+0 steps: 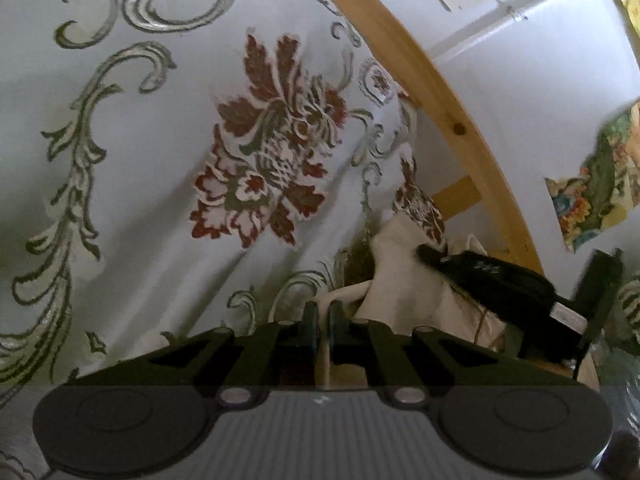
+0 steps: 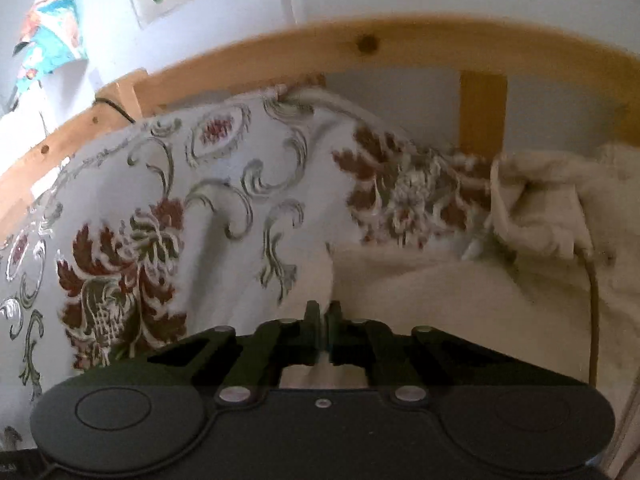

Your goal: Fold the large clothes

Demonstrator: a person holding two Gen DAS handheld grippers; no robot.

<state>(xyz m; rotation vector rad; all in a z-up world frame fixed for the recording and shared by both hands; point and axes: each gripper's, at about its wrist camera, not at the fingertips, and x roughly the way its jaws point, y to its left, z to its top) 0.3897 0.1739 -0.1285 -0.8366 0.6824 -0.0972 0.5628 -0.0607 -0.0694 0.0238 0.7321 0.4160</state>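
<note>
A large pale cloth with red-brown flowers and grey-green scrolls fills the left wrist view (image 1: 160,152) and the left half of the right wrist view (image 2: 168,208). Its plain cream underside shows at the right (image 2: 440,288). My left gripper (image 1: 323,316) is shut on an edge of this cloth, which runs between its fingers. My right gripper (image 2: 323,314) is likewise shut on a cloth edge. The right gripper's black body also shows in the left wrist view (image 1: 492,276), pressed against a bunched corner of cream cloth.
A pine bed rail (image 1: 432,80) curves behind the cloth, also in the right wrist view (image 2: 360,44) with an upright post (image 2: 482,112). A white wall (image 1: 540,60) with colourful stickers (image 1: 592,188) stands behind. A thin cord (image 2: 594,300) hangs at the right.
</note>
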